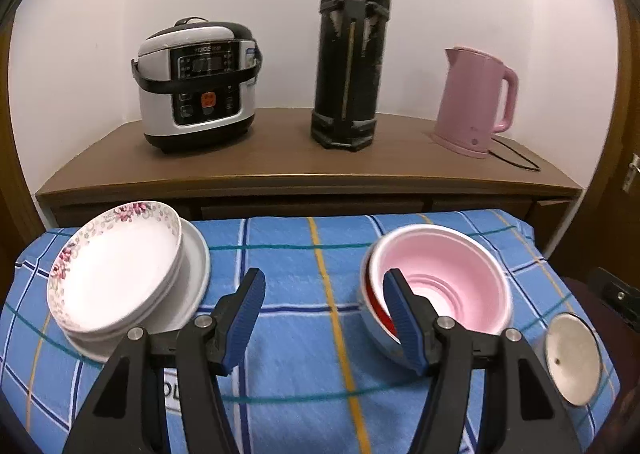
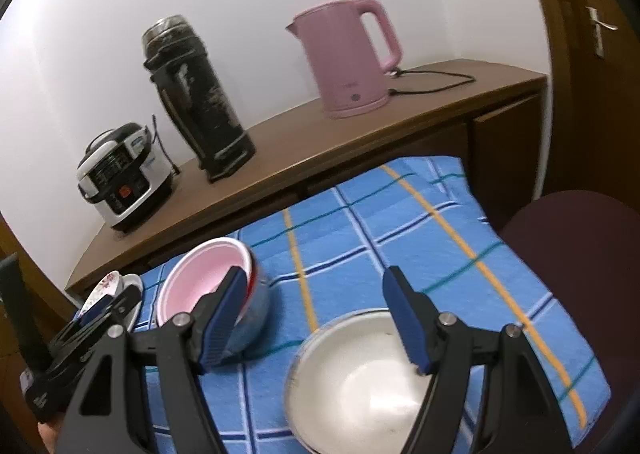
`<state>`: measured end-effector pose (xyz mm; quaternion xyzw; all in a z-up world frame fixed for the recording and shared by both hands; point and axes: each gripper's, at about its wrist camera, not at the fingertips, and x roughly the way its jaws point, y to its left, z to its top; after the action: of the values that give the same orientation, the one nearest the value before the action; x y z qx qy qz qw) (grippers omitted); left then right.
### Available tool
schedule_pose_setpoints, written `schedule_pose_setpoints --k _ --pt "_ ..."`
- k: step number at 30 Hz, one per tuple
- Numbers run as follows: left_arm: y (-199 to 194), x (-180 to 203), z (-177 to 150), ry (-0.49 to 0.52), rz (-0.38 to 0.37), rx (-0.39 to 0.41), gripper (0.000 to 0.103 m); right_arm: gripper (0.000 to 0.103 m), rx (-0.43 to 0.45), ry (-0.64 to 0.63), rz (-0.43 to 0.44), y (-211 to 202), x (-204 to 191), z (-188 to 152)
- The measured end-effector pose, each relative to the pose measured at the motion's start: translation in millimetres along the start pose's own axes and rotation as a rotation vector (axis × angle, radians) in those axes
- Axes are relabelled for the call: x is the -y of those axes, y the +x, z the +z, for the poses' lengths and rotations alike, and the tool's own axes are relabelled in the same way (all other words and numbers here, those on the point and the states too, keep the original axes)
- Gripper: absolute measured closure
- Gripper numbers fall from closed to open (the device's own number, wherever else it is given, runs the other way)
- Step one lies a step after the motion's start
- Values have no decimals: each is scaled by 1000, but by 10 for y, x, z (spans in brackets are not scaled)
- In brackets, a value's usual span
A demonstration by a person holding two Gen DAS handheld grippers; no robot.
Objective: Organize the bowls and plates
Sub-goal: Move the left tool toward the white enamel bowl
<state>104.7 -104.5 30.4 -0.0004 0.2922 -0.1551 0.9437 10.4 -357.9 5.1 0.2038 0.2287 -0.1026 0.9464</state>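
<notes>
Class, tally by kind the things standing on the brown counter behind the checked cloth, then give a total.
Rice cooker: 1
Tall black flask: 1
Pink kettle: 1
Total: 3

A floral plate (image 1: pixel 116 270) sat stacked on a plain white plate (image 1: pixel 196 254) at the table's left edge. A pink bowl (image 1: pixel 440 278) nested in a red-lined bowl (image 1: pixel 376 314) mid-table. A white bowl (image 2: pixel 360 382) stood near the right edge.
</notes>
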Motion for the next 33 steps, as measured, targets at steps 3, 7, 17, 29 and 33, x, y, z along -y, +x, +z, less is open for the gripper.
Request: schedule_pose_setpoints --k 3,7,17,29,33 --pt "-82 71 -63 4 -18 -1 39 31 6 9 -14 -105 109 -36" --pt "-151 172 -163 16 -44 -16 39 31 21 12 -33 -243 212 -89" --pt "-280 427 -348 57 -63 -56 39 31 13 19 -36 -453 370 -224" --pt "-460 638 -456 113 -49 -65 39 31 15 12 -27 -706 467 -408" --pt "-495 696 -502 127 -54 -72 39 31 22 5 -30 -796 509 -460"
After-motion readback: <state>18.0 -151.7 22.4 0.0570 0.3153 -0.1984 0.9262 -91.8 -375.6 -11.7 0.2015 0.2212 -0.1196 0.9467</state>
